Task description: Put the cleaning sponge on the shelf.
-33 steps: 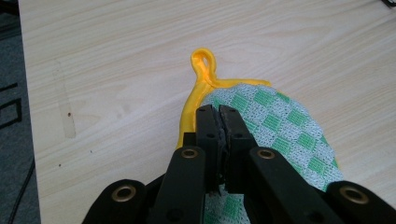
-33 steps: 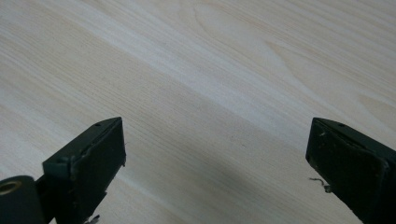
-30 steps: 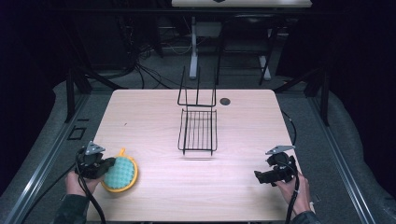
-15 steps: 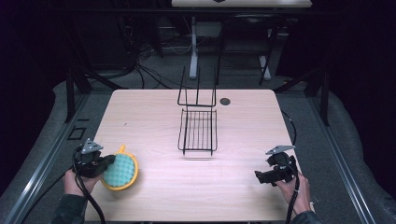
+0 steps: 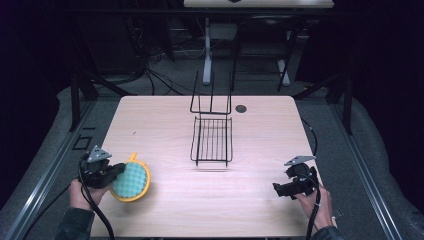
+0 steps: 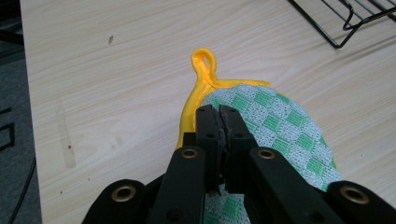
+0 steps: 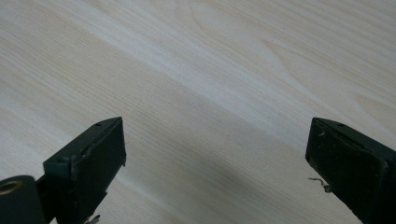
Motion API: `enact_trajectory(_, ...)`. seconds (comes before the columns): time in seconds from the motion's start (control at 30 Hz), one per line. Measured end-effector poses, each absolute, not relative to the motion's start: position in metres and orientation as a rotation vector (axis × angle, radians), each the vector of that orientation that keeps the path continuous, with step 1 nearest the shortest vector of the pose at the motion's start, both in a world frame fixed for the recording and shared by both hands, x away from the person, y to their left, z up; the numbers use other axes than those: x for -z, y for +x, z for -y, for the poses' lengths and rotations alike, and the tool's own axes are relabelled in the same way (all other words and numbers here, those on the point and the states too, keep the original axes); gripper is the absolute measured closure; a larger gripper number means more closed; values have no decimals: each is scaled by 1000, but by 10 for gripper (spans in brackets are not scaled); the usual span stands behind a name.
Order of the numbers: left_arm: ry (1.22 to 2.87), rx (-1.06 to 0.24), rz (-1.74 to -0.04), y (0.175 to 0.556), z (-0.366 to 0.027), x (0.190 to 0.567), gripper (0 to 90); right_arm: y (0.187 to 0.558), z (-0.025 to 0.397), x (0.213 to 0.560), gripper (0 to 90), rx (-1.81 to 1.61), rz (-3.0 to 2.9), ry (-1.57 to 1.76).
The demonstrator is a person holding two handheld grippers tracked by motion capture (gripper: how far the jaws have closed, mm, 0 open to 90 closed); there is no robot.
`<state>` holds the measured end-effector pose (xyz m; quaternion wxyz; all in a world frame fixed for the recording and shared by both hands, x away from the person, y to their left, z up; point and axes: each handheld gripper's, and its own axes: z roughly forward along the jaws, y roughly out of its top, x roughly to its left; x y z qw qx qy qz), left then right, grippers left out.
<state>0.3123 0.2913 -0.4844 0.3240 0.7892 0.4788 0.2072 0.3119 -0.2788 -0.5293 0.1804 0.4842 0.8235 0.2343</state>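
Note:
A round pot holder (image 5: 132,181), green-checked with a yellow rim and loop, lies at the table's front left. My left gripper (image 5: 116,172) comes at it from the left and is shut on its yellow edge. In the left gripper view the jaws (image 6: 219,113) press together over the rim, with the pot holder (image 6: 285,130) spreading to the right and its loop (image 6: 205,63) ahead. My right gripper (image 5: 278,189) is low at the front right, open. In the right gripper view its fingertips (image 7: 217,149) stand wide apart over bare wood.
A black wire rack (image 5: 212,140) with an upright back stands at the table's middle, and its corner (image 6: 345,23) shows in the left gripper view. A small dark round hole (image 5: 241,108) sits behind it. The light wooden table (image 5: 270,135) ends near both hands.
The left gripper and the pot holder have shifted only slightly at the front left. The right gripper has stayed where it was.

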Motion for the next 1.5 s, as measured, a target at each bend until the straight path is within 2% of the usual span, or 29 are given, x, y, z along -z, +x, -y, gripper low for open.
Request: enact_trajectory(1.5,2054,-531,-1165,345,-256,461,878,312,277,529,61,-655,-2338,1357)
